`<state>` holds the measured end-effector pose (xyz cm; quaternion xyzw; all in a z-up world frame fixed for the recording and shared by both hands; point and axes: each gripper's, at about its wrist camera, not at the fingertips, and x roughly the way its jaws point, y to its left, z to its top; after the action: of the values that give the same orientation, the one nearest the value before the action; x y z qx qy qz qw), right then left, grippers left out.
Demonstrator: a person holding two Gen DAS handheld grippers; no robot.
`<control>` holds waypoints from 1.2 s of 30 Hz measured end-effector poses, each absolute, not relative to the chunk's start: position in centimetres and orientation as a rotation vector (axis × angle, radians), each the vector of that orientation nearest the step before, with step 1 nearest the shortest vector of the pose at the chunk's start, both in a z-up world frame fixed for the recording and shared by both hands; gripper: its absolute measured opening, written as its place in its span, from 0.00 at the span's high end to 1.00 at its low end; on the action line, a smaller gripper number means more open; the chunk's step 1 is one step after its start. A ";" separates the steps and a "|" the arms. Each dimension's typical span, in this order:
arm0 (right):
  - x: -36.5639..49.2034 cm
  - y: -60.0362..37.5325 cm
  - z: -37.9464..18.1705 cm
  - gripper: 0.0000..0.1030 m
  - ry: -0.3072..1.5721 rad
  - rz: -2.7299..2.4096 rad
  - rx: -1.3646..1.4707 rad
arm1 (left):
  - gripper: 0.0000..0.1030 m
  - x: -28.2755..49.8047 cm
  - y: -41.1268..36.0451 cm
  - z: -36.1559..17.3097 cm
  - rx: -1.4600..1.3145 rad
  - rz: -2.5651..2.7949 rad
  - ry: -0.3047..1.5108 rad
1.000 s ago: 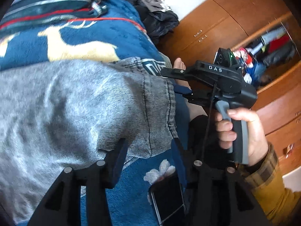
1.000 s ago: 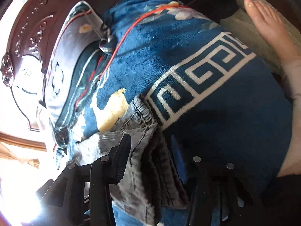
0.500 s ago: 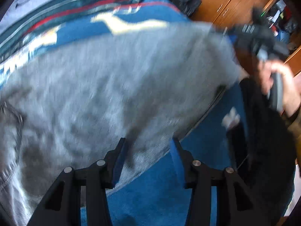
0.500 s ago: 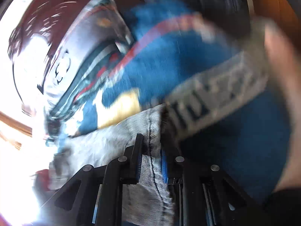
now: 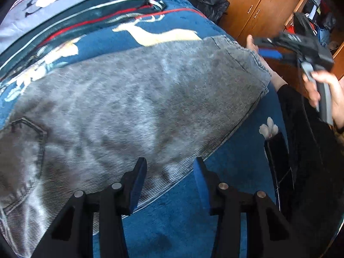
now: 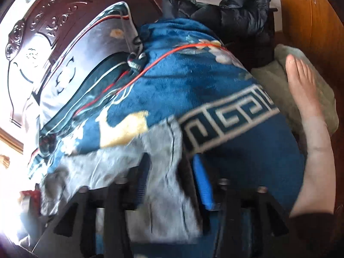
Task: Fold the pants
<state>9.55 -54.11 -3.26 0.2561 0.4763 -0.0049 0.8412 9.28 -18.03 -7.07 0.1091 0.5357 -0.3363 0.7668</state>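
Denim fills most of what we see: the grey pants (image 5: 133, 107) lie spread flat across the blue blanket (image 5: 182, 215) on the bed, a back pocket (image 5: 23, 142) toward the left edge and the hemmed leg end (image 5: 247, 64) reaching toward the right edge. From the layered cloth at that hem in the right wrist view, we judge the legs have already been laid one over the other lengthwise; the crosswise folds are left.

Moving rightward, our left gripper (image 5: 169, 172) hangs over the near edge of the pants with its jaws parted and nothing between them; the pads touch no cloth that we can make out.

Further right, by the hem, our right gripper (image 6: 172, 172) is opening, its jaws straddling the leg end; the cloth sits between the pads but looks let go rather than pinched. A dark phone (image 5: 277, 157) lies on the blanket just beside the pants' right end, and a bare foot (image 6: 301, 90) rests at the bed's far right edge.

We reckon the task is roughly at its middle, with the hem end yet to be brought over toward the waist.
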 end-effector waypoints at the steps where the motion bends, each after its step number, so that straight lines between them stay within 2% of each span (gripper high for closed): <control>1: 8.6 -54.2 -3.2 0.39 1.019 -0.021 0.549 | 0.55 9.4 -17.4 -6.8 0.246 -0.718 1.155; 6: 7.1 -53.5 -5.4 0.38 1.119 -0.026 0.614 | 0.55 9.8 -15.4 -8.0 0.318 -0.641 1.185; 7: 7.1 -53.2 -6.0 0.45 1.138 -0.017 0.617 | 0.55 9.7 -15.5 -8.4 0.325 -0.639 1.188; 8: 7.3 -52.8 -6.6 0.57 1.151 -0.003 0.616 | 0.57 9.6 -15.5 -8.7 0.332 -0.635 1.176; 9: 7.4 -52.5 -6.9 0.77 1.170 -0.007 0.600 | 0.75 9.4 -15.4 -8.7 0.340 -0.627 1.159; 10: 7.3 -52.3 -6.9 0.80 1.177 -0.020 0.575 | 0.92 9.3 -15.2 -8.7 0.333 -0.632 1.159; 12: 7.1 -51.9 -6.0 0.85 1.150 -0.022 0.546 | 0.95 9.5 -15.1 -8.5 0.307 -0.630 1.155; 16: 6.0 -51.6 -4.2 0.85 1.076 -0.025 0.527 | 0.99 9.5 -13.7 -8.7 0.318 -0.593 1.168; 19: 6.3 -51.3 -7.0 0.84 1.193 -0.069 0.490 | 0.99 9.7 -11.2 -9.4 0.198 -0.591 1.213; 21: 6.5 -51.3 -8.0 0.80 1.215 -0.079 0.501 | 0.99 9.7 -10.3 -9.2 0.130 -0.583 1.221; 22: 6.7 -51.3 -7.9 0.67 1.212 -0.083 0.505 | 0.99 9.8 -10.0 -9.0 0.104 -0.577 1.225; 23: 6.8 -51.4 -7.7 0.60 1.206 -0.086 0.505 | 0.98 9.9 -9.6 -8.7 0.081 -0.571 1.228; 24: 6.7 -51.3 -7.3 0.45 1.196 -0.100 0.496 | 0.97 9.9 -9.1 -8.0 0.050 -0.568 1.225; 25: 6.5 -51.0 -6.7 0.39 1.179 -0.133 0.471 | 0.97 10.0 -8.3 -7.1 0.013 -0.564 1.215; 26: 6.1 -50.7 -5.9 0.39 1.152 -0.168 0.433 | 0.94 10.1 -7.3 -6.3 -0.020 -0.555 1.204; 28: 5.6 -49.6 -4.1 0.39 1.098 -0.196 0.366 | 0.84 10.4 -4.6 -4.5 -0.084 -0.520 1.196; 30: 5.3 -47.9 -2.5 0.39 1.043 -0.186 0.329 | 0.63 10.8 -1.3 -3.1 -0.118 -0.450 1.200; 32: 5.5 -45.1 -1.3 0.39 0.999 -0.111 0.305 | 0.56 10.7 2.5 -2.0 -0.126 -0.346 1.209; 36: 6.6 -36.3 -0.2 0.39 0.961 0.155 0.231 | 0.53 10.3 11.1 -2.3 -0.283 -0.204 1.265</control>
<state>6.59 -36.28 -0.20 0.1106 0.4606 0.0741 0.8776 10.30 11.10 -2.28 -0.1314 0.5879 -0.0947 0.7925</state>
